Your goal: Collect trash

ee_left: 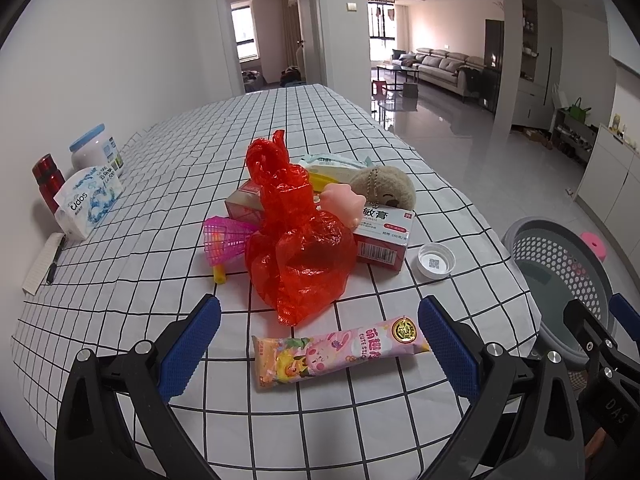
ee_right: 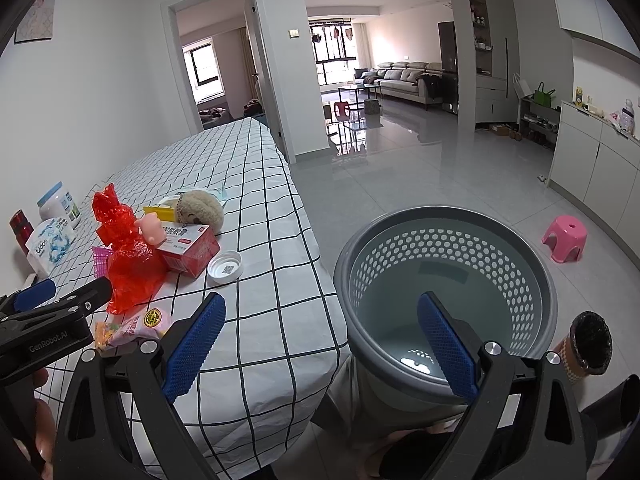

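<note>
A checked tablecloth (ee_left: 280, 128) carries a heap: a crumpled red plastic bag (ee_left: 298, 236), a pink snack wrapper (ee_left: 340, 350), a red-and-white box (ee_left: 384, 236), a white bottle cap (ee_left: 436, 260), a pink mesh piece (ee_left: 224, 238), a plush toy (ee_left: 384, 186) and a pink figure (ee_left: 344, 200). My left gripper (ee_left: 320, 344) is open, its fingers either side of the wrapper. My right gripper (ee_right: 320, 344) is open and empty, held over the rim of the grey perforated basket (ee_right: 448, 276) beside the table. The basket looks empty.
A tissue pack (ee_left: 86, 204), a red flask (ee_left: 48, 180), a white jar (ee_left: 96, 152) and a notepad with pen (ee_left: 44, 264) stand along the wall side. On the floor are a pink stool (ee_right: 564, 238) and a small lined bin (ee_right: 588, 344).
</note>
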Action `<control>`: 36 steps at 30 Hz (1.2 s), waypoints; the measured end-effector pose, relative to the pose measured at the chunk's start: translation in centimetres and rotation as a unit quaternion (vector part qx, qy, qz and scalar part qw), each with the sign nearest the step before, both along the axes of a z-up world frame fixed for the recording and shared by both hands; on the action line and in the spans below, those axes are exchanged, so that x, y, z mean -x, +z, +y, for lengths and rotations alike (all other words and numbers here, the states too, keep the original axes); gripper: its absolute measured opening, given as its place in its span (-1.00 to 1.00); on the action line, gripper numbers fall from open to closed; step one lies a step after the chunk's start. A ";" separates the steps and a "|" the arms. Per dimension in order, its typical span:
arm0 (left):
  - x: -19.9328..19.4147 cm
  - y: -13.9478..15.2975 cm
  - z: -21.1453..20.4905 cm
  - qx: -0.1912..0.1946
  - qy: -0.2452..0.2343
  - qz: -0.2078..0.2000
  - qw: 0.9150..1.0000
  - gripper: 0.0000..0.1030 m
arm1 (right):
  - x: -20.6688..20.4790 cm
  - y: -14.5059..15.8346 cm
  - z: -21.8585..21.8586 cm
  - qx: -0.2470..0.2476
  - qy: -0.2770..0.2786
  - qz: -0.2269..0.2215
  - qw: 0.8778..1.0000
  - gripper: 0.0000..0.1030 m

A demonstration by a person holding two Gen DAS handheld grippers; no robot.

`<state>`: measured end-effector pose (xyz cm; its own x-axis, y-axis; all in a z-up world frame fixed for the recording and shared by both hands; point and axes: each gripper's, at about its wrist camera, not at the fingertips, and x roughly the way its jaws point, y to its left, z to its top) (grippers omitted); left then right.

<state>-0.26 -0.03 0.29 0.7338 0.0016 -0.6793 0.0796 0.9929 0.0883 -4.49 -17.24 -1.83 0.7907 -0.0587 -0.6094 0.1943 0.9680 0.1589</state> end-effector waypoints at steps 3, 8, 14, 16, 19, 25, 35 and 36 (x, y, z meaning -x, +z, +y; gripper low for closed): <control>0.0 0.0 0.0 0.000 0.000 0.000 1.000 0.88 | 0.0 0.0 0.0 0.000 0.000 -0.001 1.000 0.79; 0.0 -0.1 0.1 0.002 0.001 0.002 1.000 0.88 | 0.0 0.0 0.0 0.000 0.000 0.000 1.000 0.79; 0.0 -0.3 0.2 0.002 0.001 0.001 1.000 0.88 | 0.0 0.0 0.0 0.000 0.000 0.000 1.000 0.79; 0.0 -0.2 0.2 0.002 0.001 0.001 1.000 0.88 | 0.0 0.0 0.0 -0.001 0.000 0.000 1.000 0.79; 0.0 -0.2 0.2 0.003 0.002 0.002 1.000 0.88 | 0.0 0.0 0.0 0.000 0.000 -0.001 1.000 0.79; 0.0 -0.3 0.2 0.003 0.001 0.002 1.000 0.88 | 0.0 -0.1 0.1 -0.002 0.002 0.002 1.000 0.79; -0.3 -1.0 2.4 -0.004 0.034 0.006 0.999 0.88 | -0.9 -0.9 0.5 -0.013 0.025 0.007 1.000 0.79; -0.3 -1.0 2.6 -0.005 0.038 0.007 0.999 0.88 | -1.0 -1.1 0.6 -0.015 0.029 0.008 0.999 0.79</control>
<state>0.04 2.61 -0.72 0.7222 0.0641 -0.6887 0.0052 0.9952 0.0982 -3.45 -16.67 -2.91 0.7825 0.0052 -0.6226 0.1411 0.9724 0.1856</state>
